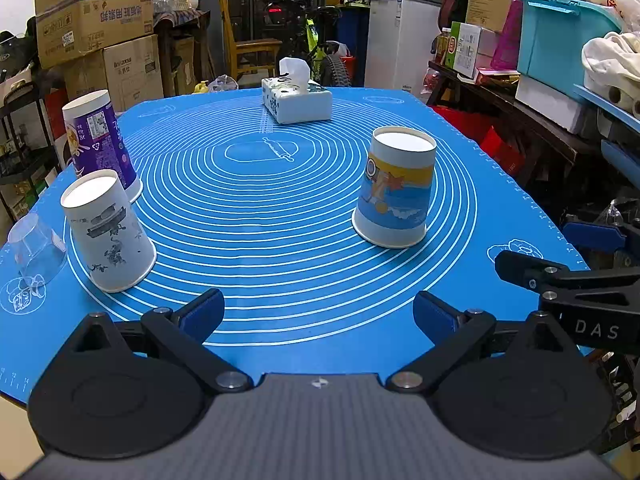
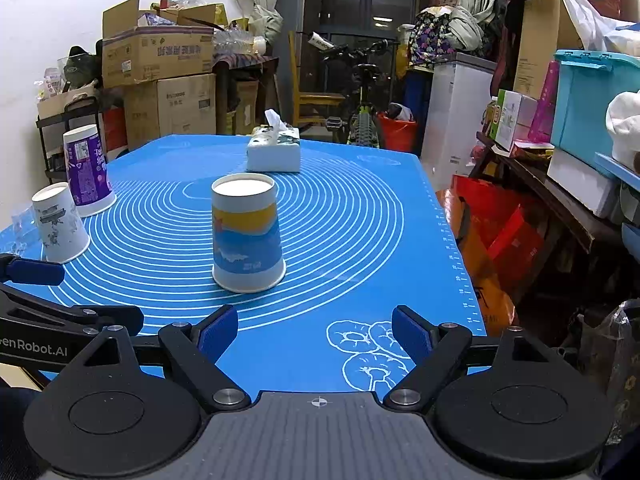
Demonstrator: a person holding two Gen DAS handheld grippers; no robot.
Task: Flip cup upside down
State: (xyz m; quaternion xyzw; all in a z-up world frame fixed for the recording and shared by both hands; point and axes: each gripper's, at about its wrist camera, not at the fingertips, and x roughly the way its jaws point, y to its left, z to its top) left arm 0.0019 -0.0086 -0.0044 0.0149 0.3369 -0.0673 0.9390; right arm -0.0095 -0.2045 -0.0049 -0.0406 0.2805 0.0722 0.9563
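While both grippers hang low over the near edge of the blue mat (image 1: 280,240), neither has hold of anything. Left gripper (image 1: 319,316), bottom centre of the left wrist view: fingers spread wide, blue pads (image 1: 204,314) facing bare mat. Right gripper (image 2: 316,330), bottom centre of the right wrist view: fingers equally wide apart, only mat and a donut drawing (image 2: 368,356) between them.

Orange-blue cup (image 1: 394,188) stands upside down, rim on the mat and white base up, right of centre in the left view and centre frame in the right view (image 2: 247,236). It is apart from both grippers, ahead of them.

Three more cups at frame left, all upside down on the mat. Ink-print cup (image 1: 109,232) is nearest, lower left. Purple cup (image 1: 100,144) is behind it, just beside; cannot tell if they touch. Clear cup (image 1: 34,246) sits at the far left edge, near the ink-print cup but apart. Right view shows the ink-print cup (image 2: 60,224) and purple cup (image 2: 86,168) at mid left.

Tissue box (image 1: 296,100) sits at the far end of the mat, upper centre, with a tissue sticking up; well apart from the cups.

Right gripper's side (image 1: 580,292) pokes in at the left view's right edge; left gripper's side (image 2: 48,320) at the right view's lower left.

Cartons (image 1: 96,28) stacked upper left, bike (image 2: 362,92) upper centre behind the table.
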